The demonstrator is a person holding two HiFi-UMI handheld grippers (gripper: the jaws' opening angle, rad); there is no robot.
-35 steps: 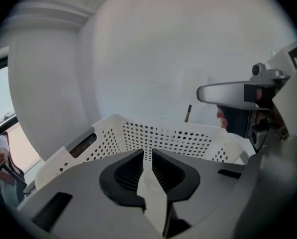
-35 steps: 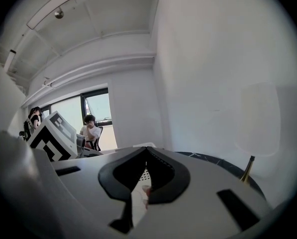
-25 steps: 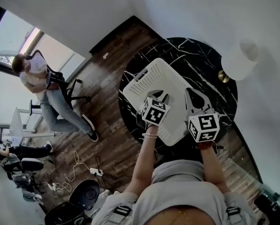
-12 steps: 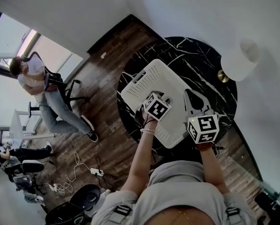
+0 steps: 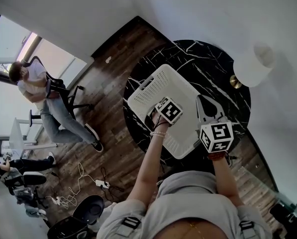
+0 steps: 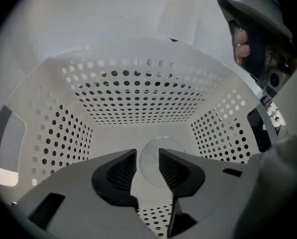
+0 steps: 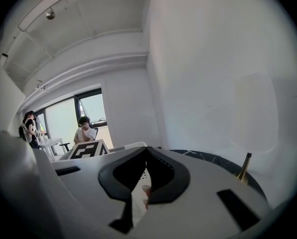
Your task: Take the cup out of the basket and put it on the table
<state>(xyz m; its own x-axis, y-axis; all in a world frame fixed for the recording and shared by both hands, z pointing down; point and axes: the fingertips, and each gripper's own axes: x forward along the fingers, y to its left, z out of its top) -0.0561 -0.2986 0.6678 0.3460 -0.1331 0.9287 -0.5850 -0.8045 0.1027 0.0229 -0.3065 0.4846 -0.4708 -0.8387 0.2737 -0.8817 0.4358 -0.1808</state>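
A clear cup (image 6: 160, 155) lies on the floor of the white perforated basket (image 5: 160, 83), which stands on the round black marble table (image 5: 215, 66). My left gripper (image 6: 147, 157) reaches steeply down into the basket. Its jaws have just been opening and now stand apart, with the cup showing in the gap just beyond the tips, untouched by the pads. In the head view only its marker cube (image 5: 169, 111) shows over the basket. My right gripper (image 5: 204, 103) hovers at the basket's right side, jaw tips together, with nothing in them.
A lamp with a white shade (image 5: 254, 63) and a brass base (image 5: 236, 81) stands at the table's right. A person sits on an office chair (image 5: 63, 91) by the window at the left. Cables (image 5: 76, 183) lie on the wooden floor.
My left gripper has tipped downward and sunk deeper into the basket. The right gripper has held still.
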